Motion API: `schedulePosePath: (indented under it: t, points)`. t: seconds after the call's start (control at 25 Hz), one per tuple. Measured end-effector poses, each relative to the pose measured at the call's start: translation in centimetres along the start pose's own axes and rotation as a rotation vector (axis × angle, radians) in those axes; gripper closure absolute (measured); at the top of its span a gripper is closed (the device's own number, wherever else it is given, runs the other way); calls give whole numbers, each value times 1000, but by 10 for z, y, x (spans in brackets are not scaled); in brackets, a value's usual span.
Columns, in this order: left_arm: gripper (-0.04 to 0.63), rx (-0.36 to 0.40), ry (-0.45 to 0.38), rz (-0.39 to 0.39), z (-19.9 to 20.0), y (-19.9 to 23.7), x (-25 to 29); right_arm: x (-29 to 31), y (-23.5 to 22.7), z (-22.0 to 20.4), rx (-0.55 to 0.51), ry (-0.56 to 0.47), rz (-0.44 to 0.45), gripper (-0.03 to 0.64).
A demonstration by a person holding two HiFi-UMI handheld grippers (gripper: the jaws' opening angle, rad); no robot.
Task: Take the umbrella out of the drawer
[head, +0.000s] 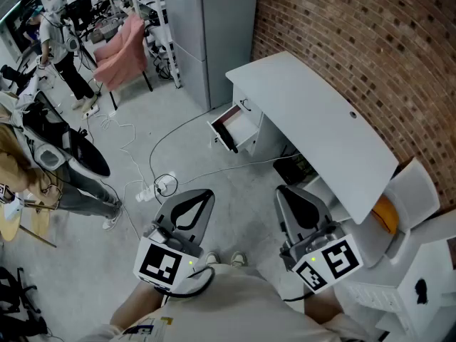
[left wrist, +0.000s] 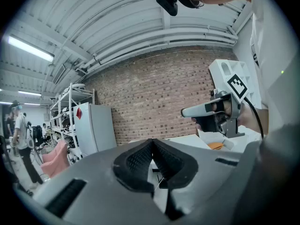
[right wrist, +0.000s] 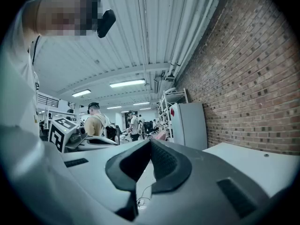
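Left claw (left wrist: 152, 143): we see both pads pressed together at the tips, nothing between them, touching nothing. Right claw (right wrist: 150, 142): same, fully closed and empty. In the head view both sit at the bottom of the frame, side by side and apart, each with its marker cube nearest the person, and both hang in the air over the floor (head: 235, 212).

The drawer (head: 239, 128) is in the upper middle of the frame, pulled open under the far end of the white table (head: 313, 120), well apart from both claws. Its inside shows only a dark, reddish strip; we cannot make out the umbrella there.

The table runs along the brick wall (head: 356, 34) on the right. A grey cabinet (head: 206, 27) stands just beyond the drawer at the top of the frame. A white cable (head: 164, 184) and a power strip (head: 146, 193) lie on the floor between the left claw and the drawer. An orange thing (head: 385, 216) sits under the table's near end, at the right. A pink chair (head: 121, 48) and people (head: 60, 41) are at the upper left.
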State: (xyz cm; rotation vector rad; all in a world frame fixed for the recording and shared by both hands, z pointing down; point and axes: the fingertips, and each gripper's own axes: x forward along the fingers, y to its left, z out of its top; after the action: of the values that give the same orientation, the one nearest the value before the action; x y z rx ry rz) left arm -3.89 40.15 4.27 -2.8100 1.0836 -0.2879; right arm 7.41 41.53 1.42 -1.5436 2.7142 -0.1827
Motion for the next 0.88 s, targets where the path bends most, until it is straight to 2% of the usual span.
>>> schedulePosePath:
  t: [0.24,0.88]
  points:
    - [588,2,-2,4,6,-4,12,-4,-11,6,22,-30,3,609]
    - [588,10,9,16,1,-24,18,-15,-8,-11,26,-13,50,609]
